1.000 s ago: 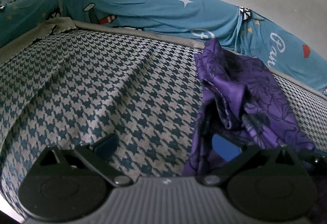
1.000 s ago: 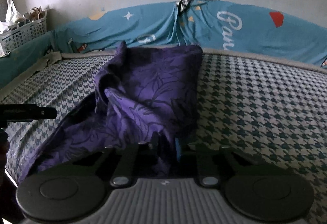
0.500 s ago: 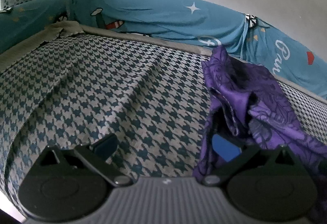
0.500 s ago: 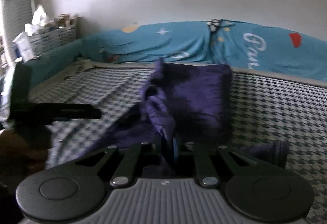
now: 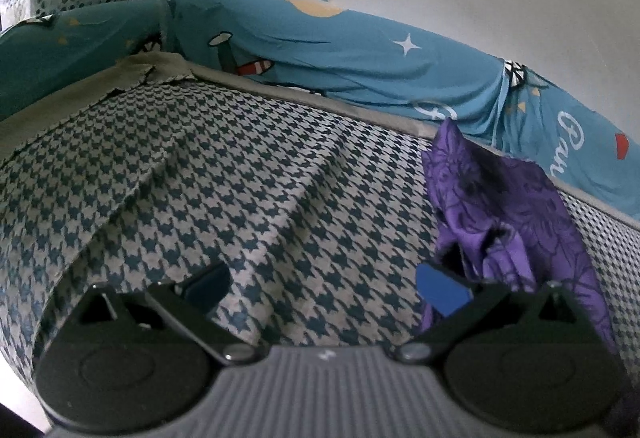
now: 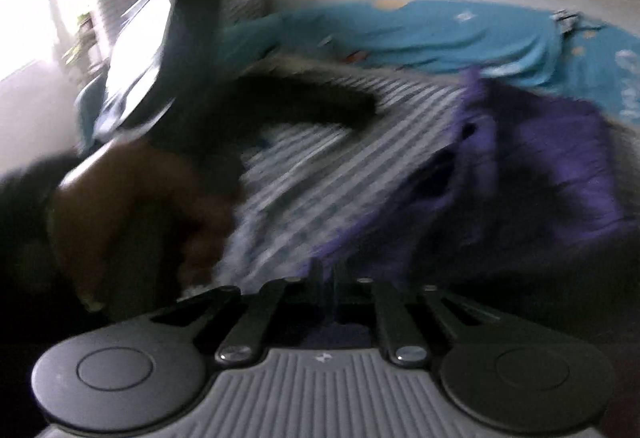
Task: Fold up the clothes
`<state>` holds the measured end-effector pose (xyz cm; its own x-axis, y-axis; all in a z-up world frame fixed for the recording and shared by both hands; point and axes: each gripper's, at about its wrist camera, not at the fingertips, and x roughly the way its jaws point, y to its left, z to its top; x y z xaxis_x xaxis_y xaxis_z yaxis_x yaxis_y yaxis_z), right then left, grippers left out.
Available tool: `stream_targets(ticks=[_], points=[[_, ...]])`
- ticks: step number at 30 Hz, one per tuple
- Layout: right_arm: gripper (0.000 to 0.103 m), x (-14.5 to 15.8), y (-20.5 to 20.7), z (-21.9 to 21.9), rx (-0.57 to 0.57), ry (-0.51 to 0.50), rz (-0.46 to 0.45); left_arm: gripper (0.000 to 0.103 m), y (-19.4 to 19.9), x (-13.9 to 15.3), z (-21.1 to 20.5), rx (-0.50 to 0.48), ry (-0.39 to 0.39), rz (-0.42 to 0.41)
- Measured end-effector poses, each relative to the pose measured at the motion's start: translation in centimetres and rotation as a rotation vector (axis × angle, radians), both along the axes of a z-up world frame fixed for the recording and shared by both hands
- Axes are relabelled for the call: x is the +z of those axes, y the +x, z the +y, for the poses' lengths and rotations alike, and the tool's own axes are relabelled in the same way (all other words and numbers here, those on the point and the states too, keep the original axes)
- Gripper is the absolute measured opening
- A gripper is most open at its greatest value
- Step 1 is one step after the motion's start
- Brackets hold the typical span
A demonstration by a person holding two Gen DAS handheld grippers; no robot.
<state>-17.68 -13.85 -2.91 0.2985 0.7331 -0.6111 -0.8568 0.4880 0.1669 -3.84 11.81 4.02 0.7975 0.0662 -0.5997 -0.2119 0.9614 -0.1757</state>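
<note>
Houndstooth bedding [image 5: 248,174] filled the frame's centre, the purple garment [image 5: 504,206] bunched at right; your left gripper [image 5: 324,288] gaped empty, your right gripper [image 6: 330,278] pinched cloth, so you needed slower, taut, steady pulling.

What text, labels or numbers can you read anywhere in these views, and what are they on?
"Pau": white cursive on the teal printed sheet, cut off by the frame edge, so the rest of the word is unseen.
A white script mark on the same sheet near the mattress edge: partly hidden, unreadable.
Right wrist view: same sheet's lettering is motion-blurred, unreadable.
Nothing else carries text.
</note>
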Motion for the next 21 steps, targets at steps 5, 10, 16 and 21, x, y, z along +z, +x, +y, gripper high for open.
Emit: stream_targets(ticks=[5, 10, 16, 21], points=[[0.007, 0.6, -1.0, -0.3, 0.030, -0.001, -0.015, 0.103, -0.2, 0.2, 0.1, -0.011, -0.008, -0.005], [0.010, 2.5, 0.6, -3.4, -0.104, 0.038, -0.050, 0.103, -0.3, 0.4, 0.3, -0.007, -0.022, -0.010], [0.044, 3.1, 3.3, -8.6, -0.358, 0.041, -0.077, 0.103, -0.3, 0.4, -0.2, -0.037, -0.019, -0.010], [0.060, 2.4, 5.3, -10.7, -0.467, 0.011, -0.051, 0.103, -0.3, 0.3, -0.9, -0.073, -0.018, -0.008]])
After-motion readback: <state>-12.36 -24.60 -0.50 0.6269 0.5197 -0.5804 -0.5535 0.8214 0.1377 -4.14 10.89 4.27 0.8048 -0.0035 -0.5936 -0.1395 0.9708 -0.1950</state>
